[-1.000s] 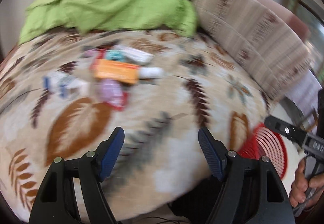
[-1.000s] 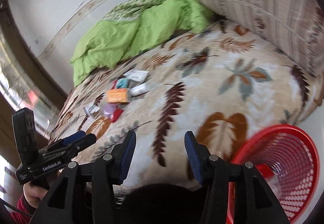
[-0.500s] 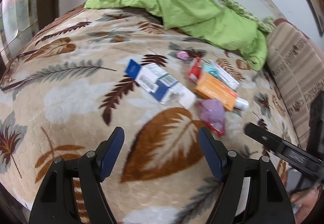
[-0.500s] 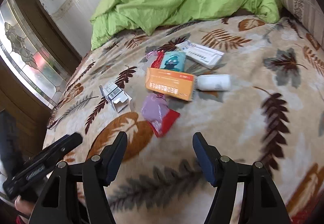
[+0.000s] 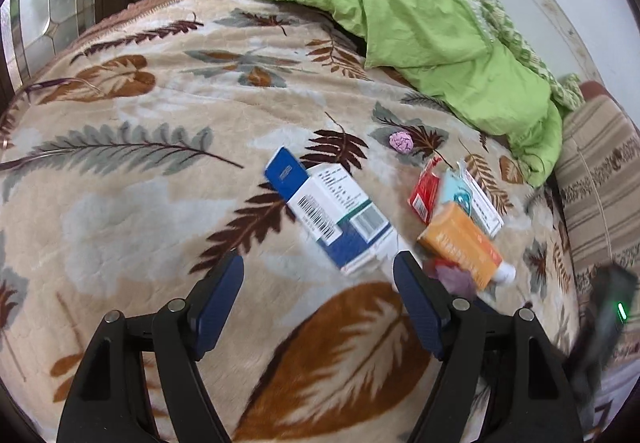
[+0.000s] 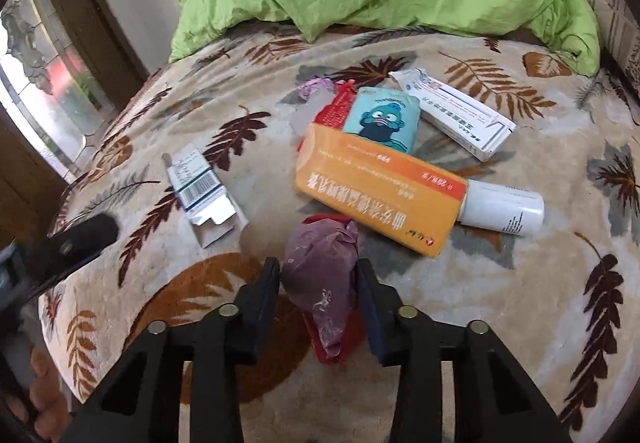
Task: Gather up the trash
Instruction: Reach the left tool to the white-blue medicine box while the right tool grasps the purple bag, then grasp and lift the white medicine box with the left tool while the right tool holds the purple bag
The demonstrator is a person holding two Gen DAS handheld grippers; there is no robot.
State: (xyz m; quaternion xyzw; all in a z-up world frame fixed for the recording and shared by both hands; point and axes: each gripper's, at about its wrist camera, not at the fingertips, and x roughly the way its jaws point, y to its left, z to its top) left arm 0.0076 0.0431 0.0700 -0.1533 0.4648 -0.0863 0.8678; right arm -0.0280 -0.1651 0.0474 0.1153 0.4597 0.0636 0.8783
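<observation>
Trash lies in a loose cluster on the leaf-print blanket [image 6: 520,283]: a purple plastic wad [image 6: 320,283] on a red wrapper [image 6: 340,347], an orange box [image 6: 380,187], a white bottle [image 6: 504,211], a teal cartoon packet [image 6: 384,119], a long white carton [image 6: 452,115], and an opened blue-and-white carton [image 5: 336,215] a little apart to one side. A small crumpled purple ball [image 5: 401,141] sits further back, near the green quilt [image 5: 400,11].

Step in hand: first pick. Right gripper [image 6: 318,279] has just been closing, jaws either side of the purple plastic wad. Pads look to be touching its sides, not clearly squeezing yet. Left gripper [image 5: 318,271] hangs with jaws apart and empty, just short of the blue-and-white carton.

Next, as I judge it: finish the pinch on the wad, lift, and check whether the red wrapper comes with it. The plastic is soft and may slip. No bin shows in either view now, so it must be found before the drop. The left could take the carton across its narrow side.
</observation>
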